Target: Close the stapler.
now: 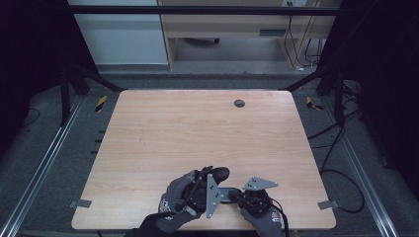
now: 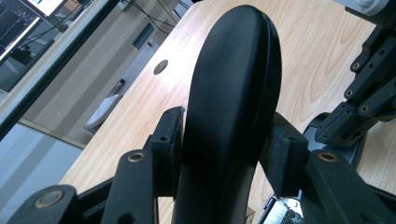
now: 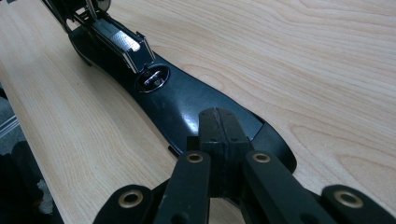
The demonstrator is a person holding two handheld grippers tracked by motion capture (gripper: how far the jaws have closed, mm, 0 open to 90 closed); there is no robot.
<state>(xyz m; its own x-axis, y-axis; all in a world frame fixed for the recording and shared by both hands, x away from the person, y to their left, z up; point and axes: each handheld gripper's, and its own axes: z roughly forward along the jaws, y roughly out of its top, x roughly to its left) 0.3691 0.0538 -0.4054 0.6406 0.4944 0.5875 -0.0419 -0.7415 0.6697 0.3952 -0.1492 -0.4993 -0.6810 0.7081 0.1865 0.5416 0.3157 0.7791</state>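
Where the wooden table (image 1: 197,123) nears the person's edge, one black stapler (image 1: 221,174) lies between two grippers, each held in one gloved hand. The left hand (image 1: 177,195) carries the left gripper (image 2: 226,154), whose two padded jaws pinch the stapler's rounded top arm from both sides, lifting it clear of the base. The stapler's long axis runs slantwise, from its rounded end at the upper left toward the lower right in the high view. In the right gripper view its flat glossy base stretches away from the jaws, with the metal anvil (image 3: 152,78) and magazine (image 3: 119,41) farther off. The right gripper (image 3: 219,135), in the right hand (image 1: 264,217), has its jaws pressed together over the base's near end. One round grommet (image 1: 239,103) sits near the table's far edge.
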